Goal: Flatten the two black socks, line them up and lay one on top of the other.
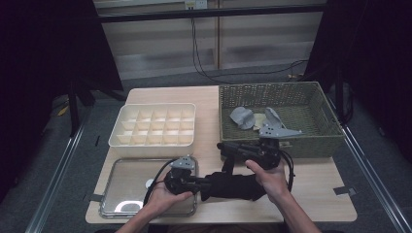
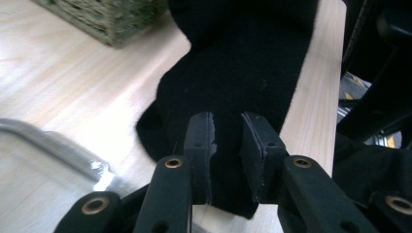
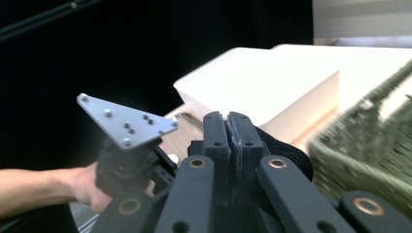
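With the left claw spread astride a black sock and the right claw pressed together, possibly pinching the sock's far end, it could slide off the tabletop's near edge.

The high view is dim, with black surroundings and a pale glare spot on the metal tray. The left gripper view is bright and fairly sharp. In the right gripper view the white box is overexposed and the basket smeared by blur.

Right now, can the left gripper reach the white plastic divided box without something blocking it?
Probably not yet: the left gripper has the black cloth between its jaws. The white plastic divided box lies just beyond the metal tray, with nothing between.
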Demonstrator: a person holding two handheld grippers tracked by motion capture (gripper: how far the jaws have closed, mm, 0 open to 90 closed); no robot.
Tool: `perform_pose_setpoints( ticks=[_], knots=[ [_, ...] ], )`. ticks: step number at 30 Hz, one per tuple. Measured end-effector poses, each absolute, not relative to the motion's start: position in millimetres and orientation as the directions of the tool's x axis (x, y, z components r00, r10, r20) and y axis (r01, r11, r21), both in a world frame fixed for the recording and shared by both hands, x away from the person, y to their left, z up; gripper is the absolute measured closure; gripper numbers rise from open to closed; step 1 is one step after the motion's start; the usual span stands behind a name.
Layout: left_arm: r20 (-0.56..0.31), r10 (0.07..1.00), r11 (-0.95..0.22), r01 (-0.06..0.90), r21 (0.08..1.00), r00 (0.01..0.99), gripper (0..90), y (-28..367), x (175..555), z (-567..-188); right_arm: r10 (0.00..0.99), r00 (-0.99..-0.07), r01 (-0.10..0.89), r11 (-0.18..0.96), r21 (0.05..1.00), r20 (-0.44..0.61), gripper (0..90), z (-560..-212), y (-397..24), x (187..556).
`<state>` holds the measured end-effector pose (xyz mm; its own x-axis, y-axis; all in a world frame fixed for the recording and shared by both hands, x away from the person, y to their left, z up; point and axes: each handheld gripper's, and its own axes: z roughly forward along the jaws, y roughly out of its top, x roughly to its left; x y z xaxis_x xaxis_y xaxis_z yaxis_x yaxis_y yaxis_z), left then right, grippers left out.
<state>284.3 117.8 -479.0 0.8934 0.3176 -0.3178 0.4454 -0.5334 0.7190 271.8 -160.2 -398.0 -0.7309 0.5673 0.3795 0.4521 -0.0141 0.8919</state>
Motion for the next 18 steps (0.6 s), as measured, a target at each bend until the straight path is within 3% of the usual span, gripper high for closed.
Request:
perform_pose_setpoints(
  ticks=[8, 18],
  knots=[
    [-0.286, 0.308, -0.608, 0.419, 0.674, 0.907, 73.8, 101, 282, -492, 0.6, -0.697, 0.479, -0.016, 0.877, 0.392, 87.2, -419, -184, 261],
    [-0.295, 0.317, -0.604, 0.432, 0.67, 0.901, 75.7, 100, 283, -496, 0.65, -0.641, 0.525, -0.018, 0.851, 0.409, 86.9, -443, -221, 247]
  ],
)
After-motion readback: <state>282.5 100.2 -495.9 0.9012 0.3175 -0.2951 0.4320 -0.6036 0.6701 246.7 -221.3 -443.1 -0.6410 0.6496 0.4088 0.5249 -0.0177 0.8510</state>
